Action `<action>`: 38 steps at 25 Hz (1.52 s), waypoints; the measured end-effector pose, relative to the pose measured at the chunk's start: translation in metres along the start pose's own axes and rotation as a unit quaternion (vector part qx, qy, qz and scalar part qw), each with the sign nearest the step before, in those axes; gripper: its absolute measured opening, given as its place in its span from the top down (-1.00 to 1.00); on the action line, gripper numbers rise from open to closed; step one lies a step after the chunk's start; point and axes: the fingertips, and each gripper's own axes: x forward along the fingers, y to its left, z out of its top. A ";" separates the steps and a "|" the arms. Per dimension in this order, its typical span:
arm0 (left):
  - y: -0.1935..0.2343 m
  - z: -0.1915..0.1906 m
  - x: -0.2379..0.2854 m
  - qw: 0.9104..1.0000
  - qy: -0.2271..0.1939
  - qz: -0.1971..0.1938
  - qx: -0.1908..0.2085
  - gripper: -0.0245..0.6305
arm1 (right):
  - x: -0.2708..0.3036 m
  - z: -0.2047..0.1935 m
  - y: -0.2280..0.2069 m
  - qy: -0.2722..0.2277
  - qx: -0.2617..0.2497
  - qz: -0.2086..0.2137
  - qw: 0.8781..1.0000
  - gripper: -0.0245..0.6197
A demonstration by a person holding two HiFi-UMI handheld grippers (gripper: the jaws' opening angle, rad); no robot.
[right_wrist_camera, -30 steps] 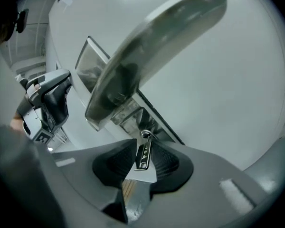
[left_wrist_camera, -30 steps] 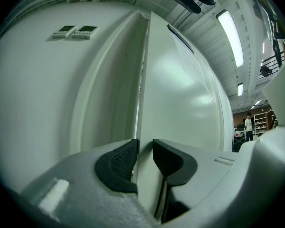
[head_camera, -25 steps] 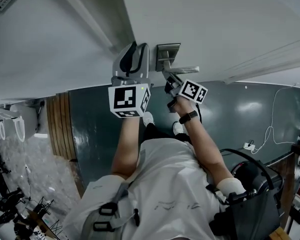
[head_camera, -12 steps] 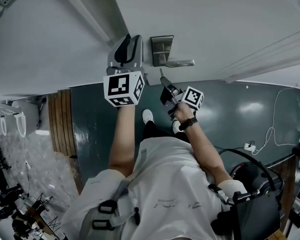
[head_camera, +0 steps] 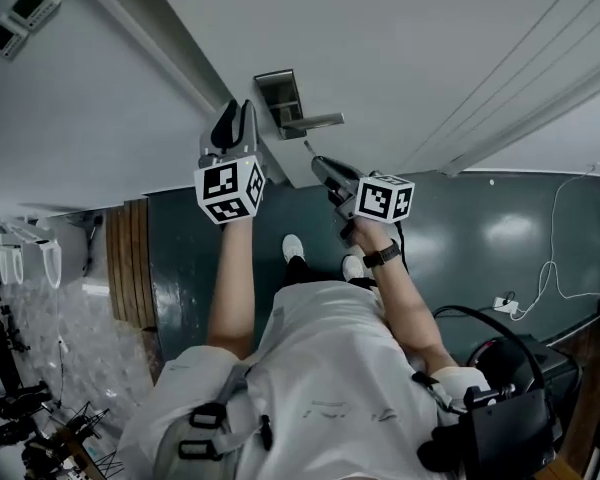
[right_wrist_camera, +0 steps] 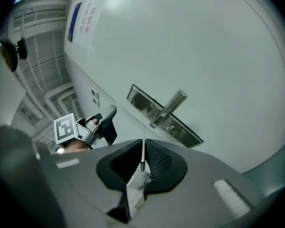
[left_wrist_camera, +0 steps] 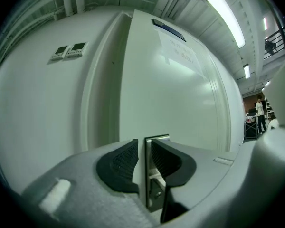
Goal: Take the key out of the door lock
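The metal lock plate with its lever handle sits on the white door. My right gripper is shut on the thin key, which is out of the lock and a short way below the handle. In the right gripper view the key blade stands upright between the pads, with the keyhole bare on the plate. My left gripper hovers to the left of the plate. Its jaws are closing with nothing between them, and the plate shows through the gap in the left gripper view.
The door frame runs beside the door on the left, with two wall panels further out. A paper notice is stuck high on the door. The dark floor lies below, with a cable and socket at the right.
My right gripper has drawn back from the lock plate with the key in it. The left gripper has also moved away from the door and its jaws have narrowed.
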 end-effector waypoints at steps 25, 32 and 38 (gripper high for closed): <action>-0.051 0.028 -0.217 0.996 -0.078 -0.045 -0.013 0.93 | -0.097 -0.019 0.232 -0.184 -0.315 0.011 0.931 0.85; -0.068 0.027 -0.227 0.994 -0.082 -0.070 -0.017 0.93 | -0.114 -0.029 0.247 -0.205 -0.371 -0.021 0.906 0.85; -0.078 0.043 -0.226 0.993 -0.090 -0.079 -0.015 0.93 | -0.117 -0.005 0.262 -0.209 -0.419 -0.032 0.883 0.85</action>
